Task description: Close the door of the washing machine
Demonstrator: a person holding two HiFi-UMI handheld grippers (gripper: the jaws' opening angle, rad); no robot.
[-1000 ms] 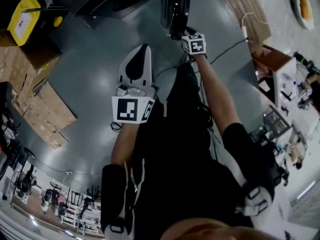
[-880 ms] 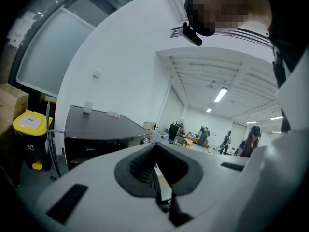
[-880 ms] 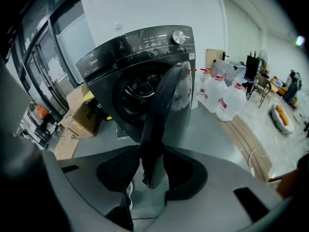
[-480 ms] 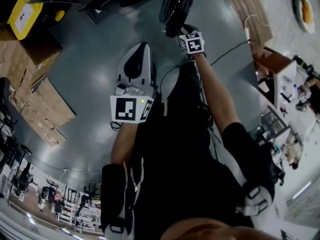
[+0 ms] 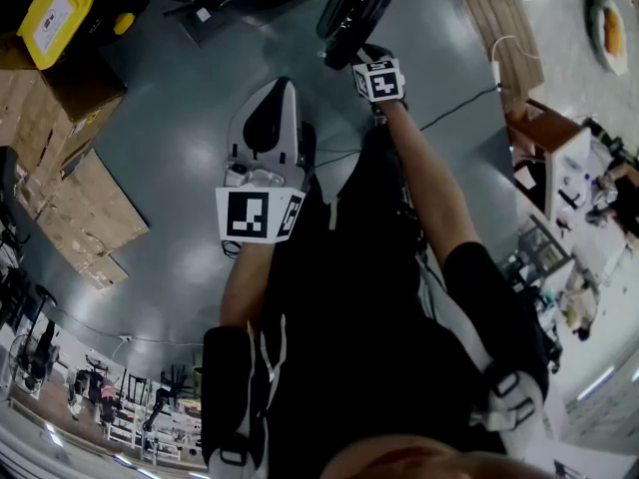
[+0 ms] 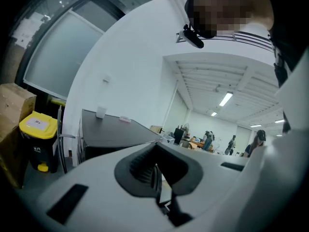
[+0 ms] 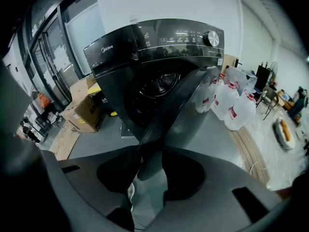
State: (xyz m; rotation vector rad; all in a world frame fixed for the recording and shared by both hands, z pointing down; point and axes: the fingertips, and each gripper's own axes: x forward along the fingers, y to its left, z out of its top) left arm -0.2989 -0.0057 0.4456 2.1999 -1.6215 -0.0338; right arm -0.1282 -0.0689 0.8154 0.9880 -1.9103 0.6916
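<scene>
The black washing machine (image 7: 159,47) stands ahead with its round door (image 7: 183,105) swung out toward me. In the head view the door (image 5: 357,3) shows edge-on at the top. My right gripper (image 7: 149,163) points steeply down with the door's free edge between its pads; its jaws are closing on that edge. In the head view the right gripper (image 5: 347,60) sits at the door's lower rim. My left gripper (image 5: 282,88) hangs over the bare floor to the left of the door, held about level. Its jaws (image 6: 157,173) are shut with nothing in them.
A yellow bin (image 5: 60,13) and cardboard boxes (image 5: 70,198) stand at the left. Water jugs (image 7: 239,108) sit right of the machine. A cable (image 5: 459,103) runs over the grey floor beside a wooden strip (image 5: 494,18). A dark table (image 6: 111,129) lies ahead of the left gripper.
Both grippers have shifted up and slightly left in the head view, toward the machine. The door edge has gone along with the right gripper.
</scene>
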